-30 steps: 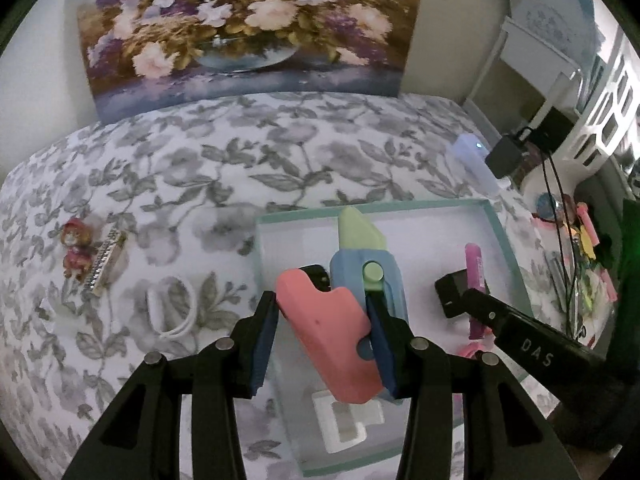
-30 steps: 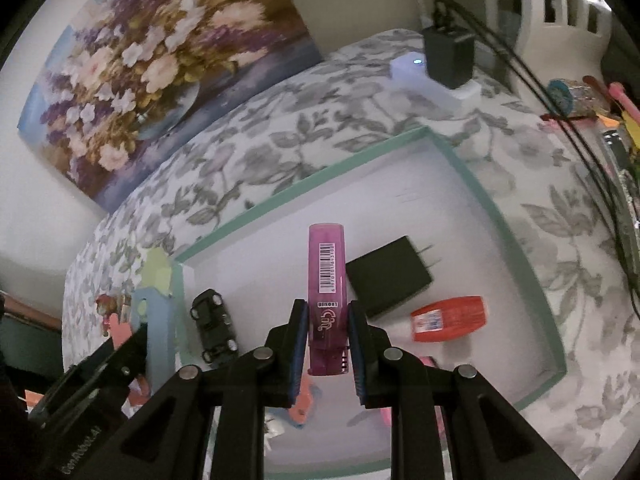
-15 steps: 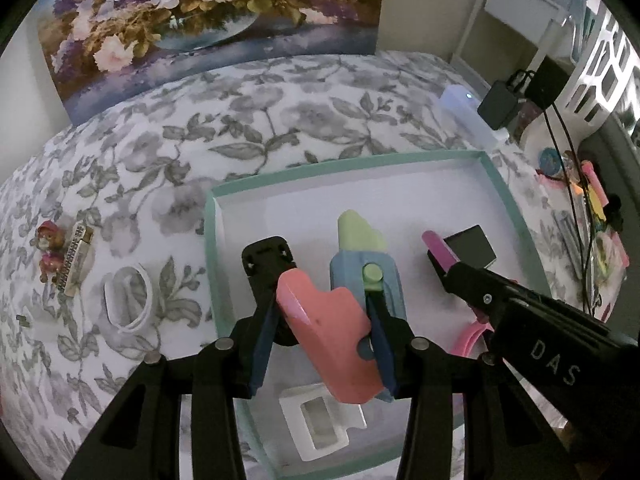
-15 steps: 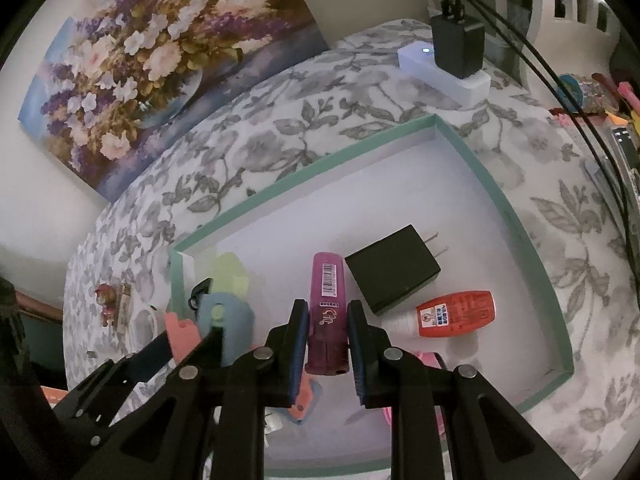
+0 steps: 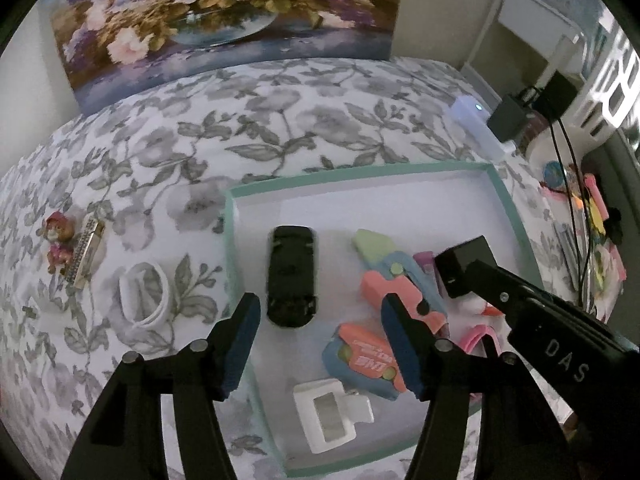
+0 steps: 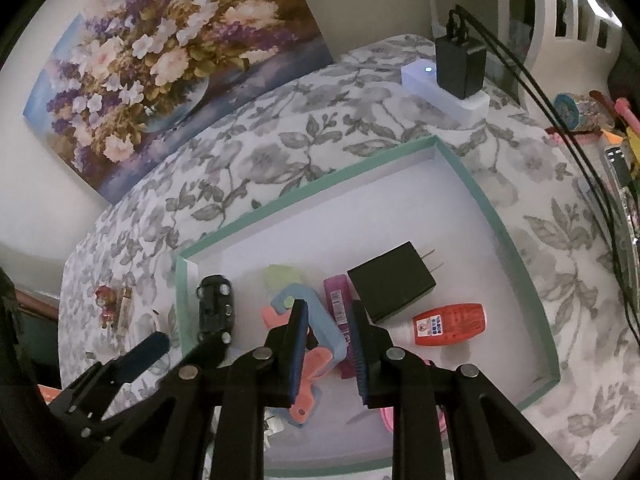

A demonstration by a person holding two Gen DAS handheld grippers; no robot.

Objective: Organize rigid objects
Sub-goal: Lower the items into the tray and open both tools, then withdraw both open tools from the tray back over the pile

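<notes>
The left gripper [image 5: 320,330], which clamped the pink-and-blue toy gun [image 5: 400,284] a second ago, has just been opening; its jaws stand wide and empty, and the gun now lies flat in the teal-rimmed tray [image 5: 230,248]. The right gripper [image 6: 329,344] has just been loosening around the magenta tube [image 6: 340,308], a narrow gap showing. A black toy car [image 5: 291,276] lies left of the gun; a black charger [image 6: 390,282] and red bottle [image 6: 450,324] lie right of the tube. Farther left, on the floral bedspread [image 5: 260,120], lie a white ring [image 5: 144,300] and a figurine [image 5: 58,240].
</notes>
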